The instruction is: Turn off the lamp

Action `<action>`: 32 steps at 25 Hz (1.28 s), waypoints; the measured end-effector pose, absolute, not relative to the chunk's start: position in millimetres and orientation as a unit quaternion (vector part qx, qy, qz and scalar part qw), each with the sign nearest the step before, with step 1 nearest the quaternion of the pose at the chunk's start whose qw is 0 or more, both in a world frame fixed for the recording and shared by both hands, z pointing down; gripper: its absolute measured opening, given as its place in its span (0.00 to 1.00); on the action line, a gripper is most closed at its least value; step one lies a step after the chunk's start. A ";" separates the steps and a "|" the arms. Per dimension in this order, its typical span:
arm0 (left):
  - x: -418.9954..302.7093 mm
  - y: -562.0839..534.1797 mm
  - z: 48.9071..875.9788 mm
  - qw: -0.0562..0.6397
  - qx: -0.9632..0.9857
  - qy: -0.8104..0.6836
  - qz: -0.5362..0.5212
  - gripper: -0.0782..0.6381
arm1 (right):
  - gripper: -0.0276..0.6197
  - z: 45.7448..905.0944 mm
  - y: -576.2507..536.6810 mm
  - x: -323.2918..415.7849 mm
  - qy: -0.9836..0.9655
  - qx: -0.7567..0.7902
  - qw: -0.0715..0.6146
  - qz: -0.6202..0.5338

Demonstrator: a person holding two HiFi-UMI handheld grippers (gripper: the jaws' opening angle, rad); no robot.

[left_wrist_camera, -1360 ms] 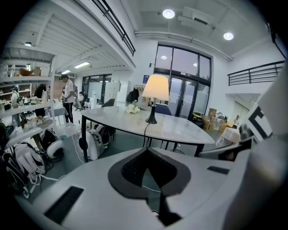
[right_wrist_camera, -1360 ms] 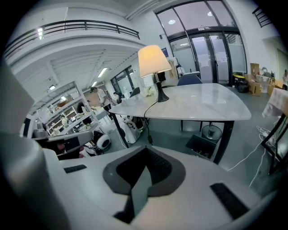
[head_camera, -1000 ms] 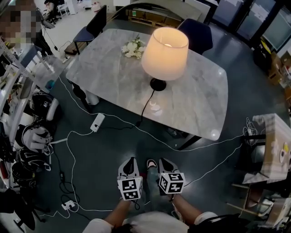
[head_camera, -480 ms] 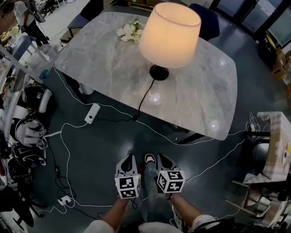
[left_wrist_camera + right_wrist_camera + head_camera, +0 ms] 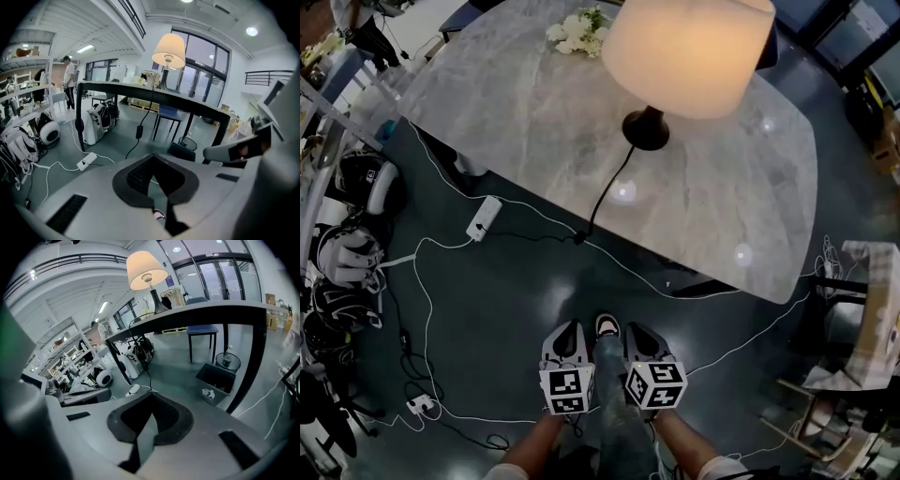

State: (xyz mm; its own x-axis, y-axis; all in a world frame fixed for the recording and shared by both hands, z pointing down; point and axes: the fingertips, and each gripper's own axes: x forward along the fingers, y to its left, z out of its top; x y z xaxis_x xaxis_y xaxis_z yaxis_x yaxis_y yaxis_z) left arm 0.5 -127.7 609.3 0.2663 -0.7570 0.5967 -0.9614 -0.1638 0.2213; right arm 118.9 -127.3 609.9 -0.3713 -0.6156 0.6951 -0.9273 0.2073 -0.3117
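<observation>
The lamp is lit: its cream shade (image 5: 689, 52) stands on a black base (image 5: 646, 129) on the marble table (image 5: 506, 103). Its black cord (image 5: 605, 202) drops off the table's near edge to the floor. Both grippers hang low over the dark floor, well short of the table, side by side with a shoe between them. My left gripper (image 5: 569, 332) is shut and empty. My right gripper (image 5: 636, 332) is also shut and holds nothing. The left gripper view shows the lamp (image 5: 169, 48) above the table edge and an inline block on the hanging cord (image 5: 139, 131). The right gripper view shows the lamp (image 5: 146, 269) high up.
White flowers (image 5: 579, 26) lie on the table behind the lamp. A power strip (image 5: 484, 217) and white cables cross the floor. Helmets and bags (image 5: 356, 187) crowd the left side. A blue chair (image 5: 168, 112) and a dark bin (image 5: 216, 376) sit under the table.
In the head view the table and lamp have grown larger and slid up and to the right. Both grippers remain side by side at the bottom, still shut.
</observation>
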 end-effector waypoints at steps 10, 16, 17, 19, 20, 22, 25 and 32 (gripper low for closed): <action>4.3 -135.6 663.3 0.280 0.747 -0.577 0.176 0.12 | 0.04 661.6 -133.8 126.0 -0.737 0.524 0.216 0.367; 2.9 -137.5 692.0 0.273 0.751 -0.571 0.186 0.12 | 0.04 686.9 -130.9 127.7 -0.735 0.521 0.226 0.370; 4.0 -138.7 695.0 0.272 0.753 -0.569 0.187 0.12 | 0.04 690.1 -130.7 127.0 -0.736 0.519 0.228 0.370; 6.0 -140.9 699.2 0.273 0.755 -0.567 0.186 0.12 | 0.04 695.8 -130.3 126.0 -0.736 0.517 0.232 0.371; 6.7 -141.8 700.2 0.273 0.755 -0.566 0.185 0.12 | 0.04 698.3 -130.2 125.6 -0.736 0.516 0.233 0.371; 7.9 -143.7 700.0 0.272 0.759 -0.564 0.180 0.12 | 0.04 701.6 -130.7 124.5 -0.736 0.515 0.233 0.372; 10.1 -151.0 693.4 0.264 0.771 -0.555 0.165 0.12 | 0.04 700.6 -132.4 120.9 -0.738 0.512 0.232 0.373; 2.4 -188.3 685.8 0.246 0.787 -0.547 0.143 0.12 | 0.04 704.6 -137.7 117.4 -0.741 0.505 0.237 0.374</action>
